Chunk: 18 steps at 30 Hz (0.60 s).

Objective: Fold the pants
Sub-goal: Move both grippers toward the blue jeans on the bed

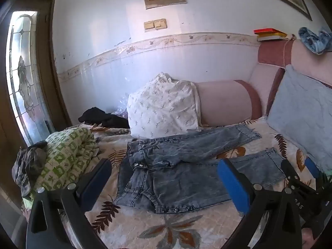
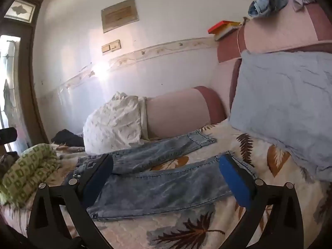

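Blue jeans (image 1: 182, 174) lie spread flat on the leaf-print bed cover (image 1: 170, 228), waistband to the left, both legs running right and apart. My left gripper (image 1: 164, 184) is open and empty, hovering above the waist and hip area. The right gripper (image 1: 298, 176) shows at the right edge of the left wrist view. In the right wrist view the jeans (image 2: 161, 182) lie the same way. My right gripper (image 2: 166, 178) is open and empty above the near leg, whose hem (image 2: 232, 157) lies by its right pad.
A white patterned pillow (image 1: 164, 110) and pink bolster (image 1: 222, 101) lie behind the jeans. A light blue pillow (image 2: 286, 112) leans on the headboard at right. A green-white blanket (image 1: 66, 157) and dark clothes (image 1: 103, 118) sit at left. Books (image 1: 269, 34) rest on the headboard.
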{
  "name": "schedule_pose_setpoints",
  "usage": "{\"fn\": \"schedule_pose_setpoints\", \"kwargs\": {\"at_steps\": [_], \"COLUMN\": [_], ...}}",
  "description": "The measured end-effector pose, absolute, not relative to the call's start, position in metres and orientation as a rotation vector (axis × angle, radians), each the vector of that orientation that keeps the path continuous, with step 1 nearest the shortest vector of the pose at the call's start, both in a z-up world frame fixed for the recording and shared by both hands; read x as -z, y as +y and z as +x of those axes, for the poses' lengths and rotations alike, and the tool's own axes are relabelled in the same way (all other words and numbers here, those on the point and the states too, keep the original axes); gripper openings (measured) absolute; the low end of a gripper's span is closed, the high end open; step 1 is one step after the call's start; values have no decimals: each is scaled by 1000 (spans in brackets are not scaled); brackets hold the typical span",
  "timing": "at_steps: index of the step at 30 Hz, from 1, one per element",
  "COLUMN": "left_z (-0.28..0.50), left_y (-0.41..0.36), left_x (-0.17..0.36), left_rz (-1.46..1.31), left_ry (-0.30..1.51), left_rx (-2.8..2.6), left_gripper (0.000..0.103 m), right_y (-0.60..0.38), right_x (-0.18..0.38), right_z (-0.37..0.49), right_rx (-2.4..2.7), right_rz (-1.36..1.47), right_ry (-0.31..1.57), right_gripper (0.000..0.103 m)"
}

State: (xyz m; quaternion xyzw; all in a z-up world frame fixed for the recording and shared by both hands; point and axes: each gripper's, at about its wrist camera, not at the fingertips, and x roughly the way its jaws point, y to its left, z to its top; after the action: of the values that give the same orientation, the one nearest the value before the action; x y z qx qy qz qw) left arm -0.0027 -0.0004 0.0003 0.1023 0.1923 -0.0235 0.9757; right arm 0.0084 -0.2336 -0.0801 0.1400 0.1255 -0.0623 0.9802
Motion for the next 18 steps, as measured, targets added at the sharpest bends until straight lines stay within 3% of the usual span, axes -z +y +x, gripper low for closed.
{"fn": "schedule_pose_setpoints", "kwargs": {"at_steps": [18], "left_z": [7], "left_y": [19], "left_x": [0], "left_rz": [189], "left_ry": [461], "left_rx": [11], "left_gripper": [103], "right_y": [-242], "right_x": [101], "right_z": [48], "right_rx": [159], "right_rz": [256], "right_ry": [388], "right_gripper": [103]}}
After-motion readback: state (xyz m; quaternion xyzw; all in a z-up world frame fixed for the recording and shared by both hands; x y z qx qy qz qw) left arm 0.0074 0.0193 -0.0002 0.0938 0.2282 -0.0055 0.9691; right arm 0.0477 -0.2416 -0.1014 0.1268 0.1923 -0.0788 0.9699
